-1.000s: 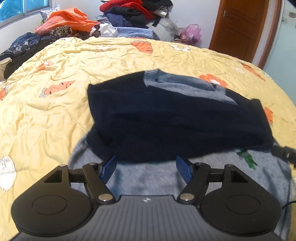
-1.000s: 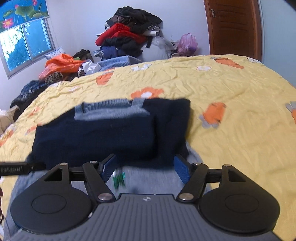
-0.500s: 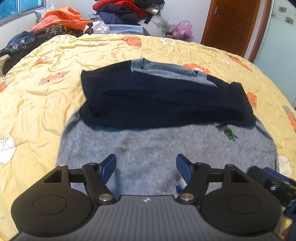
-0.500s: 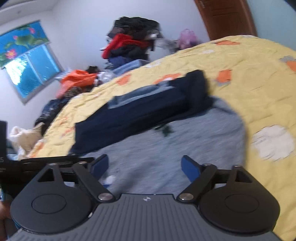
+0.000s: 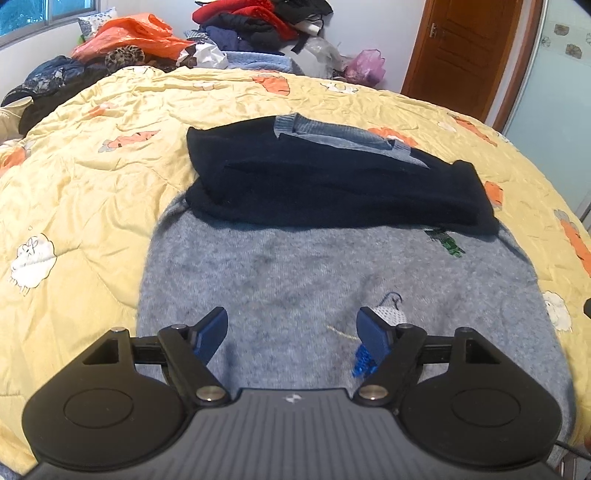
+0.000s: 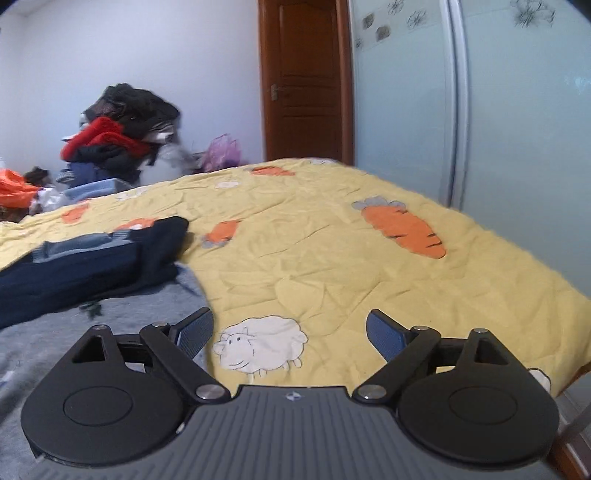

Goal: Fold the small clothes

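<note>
A small grey knit sweater [image 5: 325, 280] lies flat on the yellow quilt [image 5: 92, 192]. Its navy sleeves and upper part [image 5: 332, 188] are folded across its far end, with a light blue collar [image 5: 332, 134] showing. My left gripper [image 5: 293, 330] is open and empty, just above the sweater's near hem. My right gripper [image 6: 290, 332] is open and empty, above the quilt [image 6: 332, 258] at the sweater's right edge [image 6: 110, 306]; the navy fold [image 6: 81, 266] shows at left.
Piles of loose clothes [image 5: 255, 22] and an orange bag [image 5: 129, 35] lie beyond the bed's far side. A brown door [image 6: 306, 81] and a glass wardrobe [image 6: 480, 103] stand at the right. The bed's edge [image 6: 576, 369] is near my right gripper.
Both grippers have drawn back from the navy fold toward the near hem. The right gripper has swung right, off the sweater and over the bare quilt. Both stay open.
</note>
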Demonstrator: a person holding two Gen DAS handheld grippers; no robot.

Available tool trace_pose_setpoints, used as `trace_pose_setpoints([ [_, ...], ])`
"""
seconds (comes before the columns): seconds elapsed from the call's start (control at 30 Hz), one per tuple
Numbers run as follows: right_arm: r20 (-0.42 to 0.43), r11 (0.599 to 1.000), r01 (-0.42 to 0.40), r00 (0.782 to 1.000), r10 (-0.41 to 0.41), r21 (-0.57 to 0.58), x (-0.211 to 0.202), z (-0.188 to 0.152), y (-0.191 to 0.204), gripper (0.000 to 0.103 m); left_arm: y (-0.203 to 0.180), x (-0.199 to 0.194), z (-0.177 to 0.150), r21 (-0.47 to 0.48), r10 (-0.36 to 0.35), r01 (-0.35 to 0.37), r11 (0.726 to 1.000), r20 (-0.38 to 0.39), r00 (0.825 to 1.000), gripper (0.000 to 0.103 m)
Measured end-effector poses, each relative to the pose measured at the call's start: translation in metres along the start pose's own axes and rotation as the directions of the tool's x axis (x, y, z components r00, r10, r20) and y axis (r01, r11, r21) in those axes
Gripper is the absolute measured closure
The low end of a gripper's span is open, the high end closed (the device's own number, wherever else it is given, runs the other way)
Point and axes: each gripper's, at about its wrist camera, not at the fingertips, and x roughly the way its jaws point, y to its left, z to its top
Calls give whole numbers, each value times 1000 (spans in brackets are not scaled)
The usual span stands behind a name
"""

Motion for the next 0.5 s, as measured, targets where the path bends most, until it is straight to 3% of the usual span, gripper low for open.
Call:
trace_pose_setpoints([
  [0.1, -135, 989, -145, 980, 146, 21, 6, -3, 4, 11, 2, -5, -5, 10, -36, 36, 999, -6, 999, 26],
  [0.2, -180, 980, -201, 964, 196, -7, 11, -10, 13, 11, 17, -11, -11, 4, -74, 74, 997, -12, 997, 26],
  [0.3, -223, 956, -294, 933, 283, -15, 11, -17, 15, 11, 41, -17, -16, 0, -59, 59, 998, -5, 998, 26],
  [0.4, -255, 929, -369, 896, 364, 29, 14, -19, 13, 19, 65, -18, -17, -10, -14, 14, 1000, -5, 1000, 26],
  [0.5, -282, 911, -412, 870, 404, 34, 14, -19, 13, 36, 87, -14, -18, -42, -17, 16, 999, -22, 1000, 26],
])
